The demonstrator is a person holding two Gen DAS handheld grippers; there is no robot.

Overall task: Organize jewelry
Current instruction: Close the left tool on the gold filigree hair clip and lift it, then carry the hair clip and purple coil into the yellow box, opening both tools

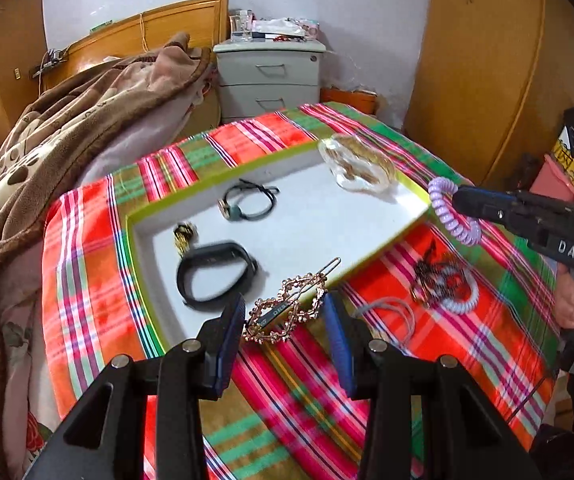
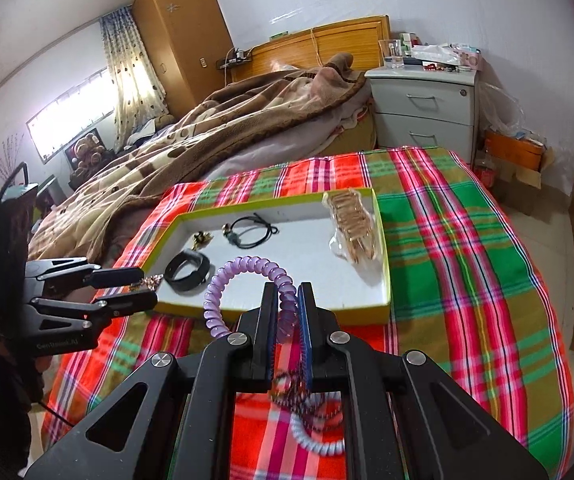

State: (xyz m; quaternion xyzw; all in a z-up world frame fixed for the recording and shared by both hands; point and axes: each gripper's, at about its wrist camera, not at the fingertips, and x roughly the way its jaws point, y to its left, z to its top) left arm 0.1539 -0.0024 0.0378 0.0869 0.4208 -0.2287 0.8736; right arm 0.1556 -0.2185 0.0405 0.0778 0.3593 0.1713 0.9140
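A shallow tray with a yellow-green rim and white floor sits on a bright plaid cloth, and most of the jewelry already lies inside it. The left gripper hovers at the tray's near edge with its jaws spread apart; between them, but touched by neither blue pad as far as the left wrist view shows, lies a rose-gold openwork hair clip, resting across the tray's near rim and partly on the cloth. Just beyond it, on the tray floor, lie a black fitness band, a small gold ornament to the band's far left, and a black cord bracelet with a round charm farther back. A clear bag of gold pieces rests in the tray's far right corner. The right gripper is clamped on a purple spiral hair tie, pinching one side of the coil so that the rest loops up and to the left, held over the near rim of the tray. On the cloth to the right of the tray, outside it, a pale spiral hair tie lies tangled with a dark beaded piece; a grey cord loop lies just to their left, near the left gripper's right finger.
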